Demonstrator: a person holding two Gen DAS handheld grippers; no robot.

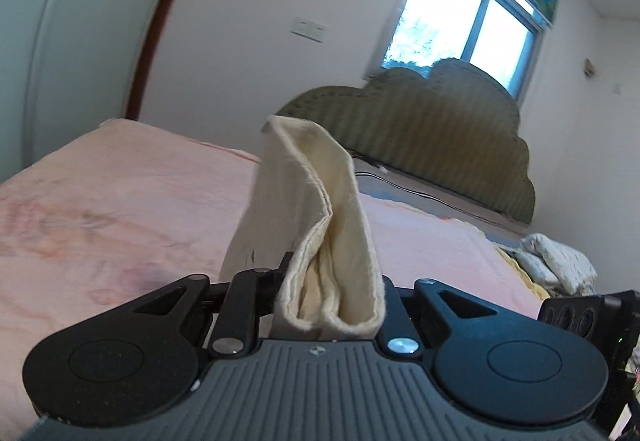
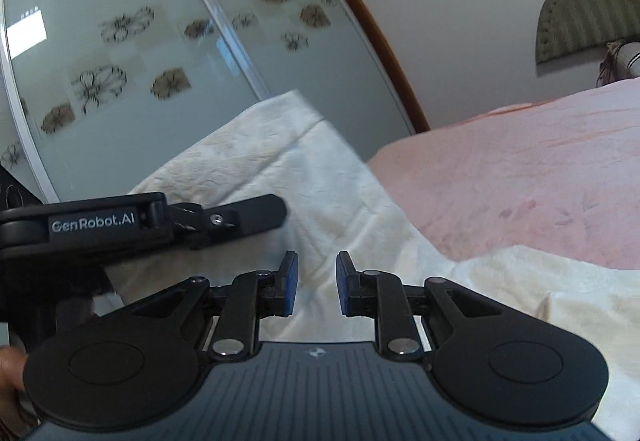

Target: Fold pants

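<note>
Nearest the left wrist camera, the left gripper (image 1: 332, 305) has its jaws clenched on a bunched, folded edge of the cream pants (image 1: 320, 209), and the cloth rises up out of the grip in thick layered folds, lifted clear of the bed (image 1: 120, 193). In the right wrist view the right gripper (image 2: 317, 289) has its jaws released, the blue pads (image 2: 289, 287) standing apart with nothing between them, poised just above the pants (image 2: 280, 169), which here spread pale and crinkled from the gripper outward, draping over the pink bed (image 2: 520, 169) at the right. The left gripper (image 2: 256, 217) shows in this view from the side, at the left, with its finger lying against the cloth. Beyond the lifted fabric in the left view lies the pink bedspread, then a scalloped olive headboard (image 1: 420, 129), a heap of white laundry (image 1: 552, 261) at the right edge, and farthest a bright window (image 1: 468, 21). Behind the pants in the right view stand frosted wardrobe doors (image 2: 140, 41) with flower prints.
</note>
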